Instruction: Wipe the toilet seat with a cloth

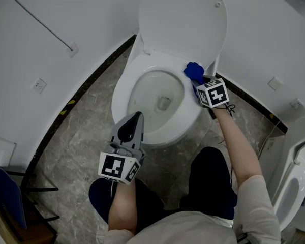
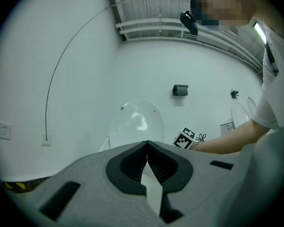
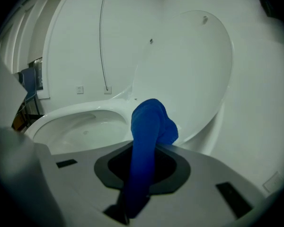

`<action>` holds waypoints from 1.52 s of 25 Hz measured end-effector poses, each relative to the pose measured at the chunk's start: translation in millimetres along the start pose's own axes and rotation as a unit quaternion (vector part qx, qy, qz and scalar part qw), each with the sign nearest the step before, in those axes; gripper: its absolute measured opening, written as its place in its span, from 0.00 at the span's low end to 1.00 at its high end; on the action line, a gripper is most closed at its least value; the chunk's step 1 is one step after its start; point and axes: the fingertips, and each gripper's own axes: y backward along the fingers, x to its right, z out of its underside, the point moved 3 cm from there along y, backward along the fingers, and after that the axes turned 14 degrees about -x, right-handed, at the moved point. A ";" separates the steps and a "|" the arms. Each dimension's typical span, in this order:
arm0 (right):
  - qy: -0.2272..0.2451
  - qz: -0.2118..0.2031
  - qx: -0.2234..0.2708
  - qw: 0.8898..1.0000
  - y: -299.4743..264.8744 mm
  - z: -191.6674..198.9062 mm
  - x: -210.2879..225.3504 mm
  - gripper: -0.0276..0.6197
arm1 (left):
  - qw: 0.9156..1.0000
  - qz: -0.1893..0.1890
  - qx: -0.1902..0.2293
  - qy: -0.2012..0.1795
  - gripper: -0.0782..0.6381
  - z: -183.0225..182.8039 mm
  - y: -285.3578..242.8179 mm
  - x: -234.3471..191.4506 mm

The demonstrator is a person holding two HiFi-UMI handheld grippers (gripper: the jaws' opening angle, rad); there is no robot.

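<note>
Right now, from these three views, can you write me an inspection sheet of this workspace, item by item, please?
Surface: white toilet seat, lid raised against the wall.
Job's things: blue cloth at the seat's right rear.
Clutter: nothing seen.
Grippers: left hand-held gripper shut, empty, near the seat's front; right hand-held gripper shut on the blue cloth.
Cables: thin cable running down the wall.
Surroundings: grey stone floor, wall socket, second toilet at the right.

Two tools show, left tool (image 1: 139, 117) and right tool (image 1: 197, 83), with one blue cloth (image 1: 193, 70) and two toilets (image 1: 123, 93) (image 1: 290, 194).
</note>
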 end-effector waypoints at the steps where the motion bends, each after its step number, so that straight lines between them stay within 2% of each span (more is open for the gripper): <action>1: -0.001 0.001 -0.002 1.000 -0.7 -0.9 0.4 0.14 | 1.000 0.001 0.000 0.000 0.12 0.1 -0.2 0.4; 6: -0.006 0.005 -0.013 1.000 -4.7 -5.7 1.1 0.14 | 1.000 0.006 -0.001 -0.001 0.12 1.5 -1.4 0.5; 15: -0.044 -0.023 -0.031 0.998 -6.8 -9.6 6.9 0.14 | 1.000 0.011 0.001 0.002 0.12 0.2 0.9 0.0; 38: -0.035 -0.003 -0.044 0.998 -25.9 -35.8 5.3 0.14 | 1.000 0.010 -0.006 0.009 0.12 7.3 -1.6 -12.7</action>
